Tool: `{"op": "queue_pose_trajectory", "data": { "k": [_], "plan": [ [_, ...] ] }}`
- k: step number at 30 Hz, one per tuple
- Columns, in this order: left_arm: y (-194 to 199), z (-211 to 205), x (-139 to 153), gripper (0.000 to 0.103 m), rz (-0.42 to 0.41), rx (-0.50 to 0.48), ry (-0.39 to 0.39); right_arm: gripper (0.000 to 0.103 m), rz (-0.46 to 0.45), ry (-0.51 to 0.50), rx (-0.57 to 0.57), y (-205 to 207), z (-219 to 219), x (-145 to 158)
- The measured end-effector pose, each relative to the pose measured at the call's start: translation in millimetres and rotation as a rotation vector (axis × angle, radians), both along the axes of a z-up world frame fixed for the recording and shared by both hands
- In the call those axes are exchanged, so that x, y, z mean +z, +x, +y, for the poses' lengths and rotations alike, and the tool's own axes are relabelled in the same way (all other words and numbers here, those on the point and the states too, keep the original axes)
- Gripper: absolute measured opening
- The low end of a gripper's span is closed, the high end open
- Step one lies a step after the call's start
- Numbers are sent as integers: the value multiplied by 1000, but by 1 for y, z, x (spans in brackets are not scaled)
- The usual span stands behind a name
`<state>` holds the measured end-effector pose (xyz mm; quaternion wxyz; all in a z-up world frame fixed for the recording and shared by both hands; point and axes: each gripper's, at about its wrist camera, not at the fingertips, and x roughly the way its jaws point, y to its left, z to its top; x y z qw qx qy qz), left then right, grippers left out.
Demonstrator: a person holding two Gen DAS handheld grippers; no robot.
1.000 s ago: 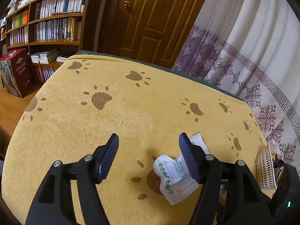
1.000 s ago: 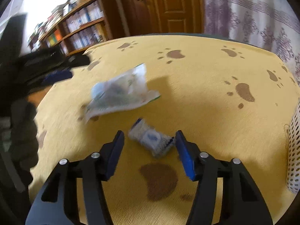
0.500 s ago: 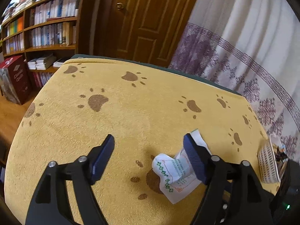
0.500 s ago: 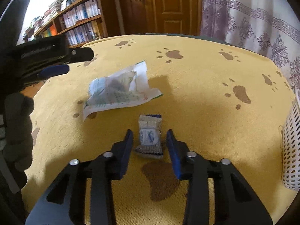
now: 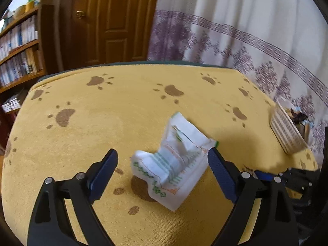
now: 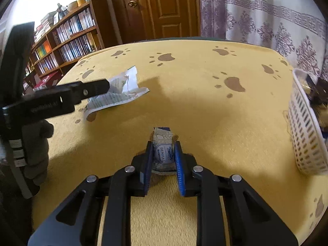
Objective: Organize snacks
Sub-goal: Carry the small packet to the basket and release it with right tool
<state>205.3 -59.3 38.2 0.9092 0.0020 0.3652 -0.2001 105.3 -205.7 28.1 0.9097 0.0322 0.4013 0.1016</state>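
Near the blanket's (image 6: 205, 112) front edge: right gripper (image 6: 164, 153) pinching small packet (image 6: 163, 143), lengthwise between pads (basket (image 6: 303, 127) rightward); left gripper (image 5: 162, 164) opening around white wrapper (image 5: 174, 160).

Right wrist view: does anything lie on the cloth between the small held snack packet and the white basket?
No. In the right wrist view only bare yellow paw-print cloth lies between the small snack packet, pinched by the right gripper, and the white basket.

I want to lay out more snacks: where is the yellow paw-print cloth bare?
Bare: the far stretch of the yellow paw-print cloth toward the wooden door, and between the crumpled white packet and white slatted basket. Crowded: the near-left, around that packet.
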Motion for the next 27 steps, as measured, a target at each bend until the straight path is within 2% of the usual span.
{"op": "queue_pose_trajectory", "data": {
  "k": [3, 8, 10, 12, 13, 14, 15, 18, 20, 23, 27],
  "plan": [
    [1, -2, -6, 89, 14, -30, 18, 20, -8, 7, 0, -6, -2, 4],
    [-5, -16, -14, 89, 18, -85, 89, 20, -7, 18, 1, -10, -3, 4],
    [-6, -22, -16, 89, 3, -89, 132, 20, -6, 25, 0, -10, -4, 4],
    [0, -27, -21, 89, 24, -71, 171, 20, -5, 29, 1, -10, -3, 3],
    [4, -27, -24, 87, 46, -61, 177, 20, -4, 27, 1, -10, -3, 3],
    [7, -27, -26, 77, 65, -53, 177, 20, -4, 28, 1, -10, -3, 3],
    [9, -26, -27, 75, 69, -38, 185, 20, -4, 30, 0, -9, -3, 2],
    [8, -23, -26, 63, 57, -24, 187, 20, -4, 36, -2, -9, -2, 2],
    [8, -21, -25, 51, 52, -17, 176, 20, -6, 39, -1, -10, 0, 2],
    [5, -20, -21, 45, 41, -22, 162, 20, -12, 42, 1, -12, 1, 4],
    [2, -19, -16, 43, 28, -13, 147, 20, -33, 54, -4, -17, -1, 12]
  ]
}}
